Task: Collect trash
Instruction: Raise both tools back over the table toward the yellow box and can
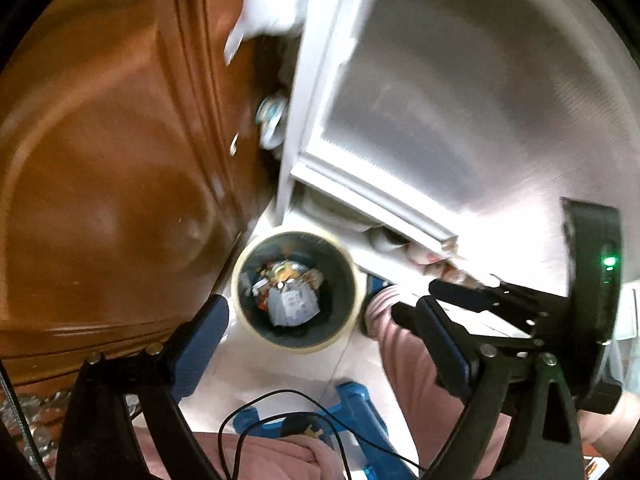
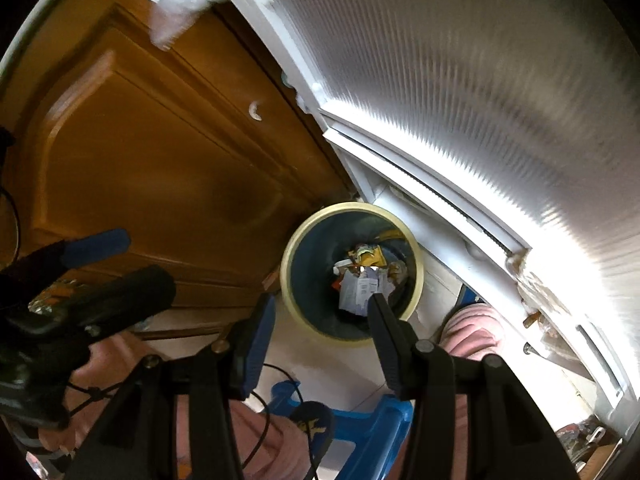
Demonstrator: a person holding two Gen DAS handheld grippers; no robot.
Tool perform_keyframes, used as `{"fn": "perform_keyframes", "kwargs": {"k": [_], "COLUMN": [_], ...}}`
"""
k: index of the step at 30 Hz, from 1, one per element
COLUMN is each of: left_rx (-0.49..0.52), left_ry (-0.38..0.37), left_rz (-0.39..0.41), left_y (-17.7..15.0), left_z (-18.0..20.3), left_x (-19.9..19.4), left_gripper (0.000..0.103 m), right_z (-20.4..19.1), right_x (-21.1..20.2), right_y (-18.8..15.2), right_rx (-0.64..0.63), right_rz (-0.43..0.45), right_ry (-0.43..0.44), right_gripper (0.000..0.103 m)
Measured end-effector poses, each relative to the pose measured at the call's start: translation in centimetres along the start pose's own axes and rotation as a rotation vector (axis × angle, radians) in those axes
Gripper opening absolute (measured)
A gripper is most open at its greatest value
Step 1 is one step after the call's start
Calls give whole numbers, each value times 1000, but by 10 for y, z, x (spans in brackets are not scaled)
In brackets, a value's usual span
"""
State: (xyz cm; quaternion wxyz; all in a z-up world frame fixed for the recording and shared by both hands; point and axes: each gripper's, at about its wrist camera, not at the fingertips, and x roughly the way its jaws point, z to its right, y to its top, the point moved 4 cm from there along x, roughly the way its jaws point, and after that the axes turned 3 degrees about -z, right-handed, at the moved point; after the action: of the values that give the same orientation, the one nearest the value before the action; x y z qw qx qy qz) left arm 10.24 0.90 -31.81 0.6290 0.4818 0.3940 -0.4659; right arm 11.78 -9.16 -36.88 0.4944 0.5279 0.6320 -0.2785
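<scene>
Both grippers hang over the trash bin [image 1: 295, 292], left gripper [image 1: 320, 320] and right gripper [image 2: 316, 324] each with fingers spread wide and gripping nothing. Crumpled paper trash [image 2: 360, 284] lies inside the bin, which stands on the floor between the wooden door [image 1: 112, 168] and a white cabinet [image 2: 460, 100]
</scene>
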Motion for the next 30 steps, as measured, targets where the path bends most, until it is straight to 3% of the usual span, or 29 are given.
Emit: {"fn": "perform_keyframes", "kwargs": {"k": [8,16,21,27,30], "left_rx": [88,229,314,455,503], "left_ry": [-88,-139,-169,-66,-34], "left_rz": [59,154,215,321,343], "left_y": [9,36,83,154,189], "left_z": [28,56,73,102,112], "left_x": [-73,-150,-202,-250,-261], "left_gripper": [102,102,102,102,102], "right_z": [-29,-51,-57,-46,-30], "right_x": [-75,-177,-251,-337,-366], "right_y": [1,16,44,107,141], "right_rx": [-119,-239,-293,-294,-285], "right_rz": [104,235,345,503,564], "right_ry": [6,23,16,-42,-98], "right_gripper": [48,48,48,54,65]}}
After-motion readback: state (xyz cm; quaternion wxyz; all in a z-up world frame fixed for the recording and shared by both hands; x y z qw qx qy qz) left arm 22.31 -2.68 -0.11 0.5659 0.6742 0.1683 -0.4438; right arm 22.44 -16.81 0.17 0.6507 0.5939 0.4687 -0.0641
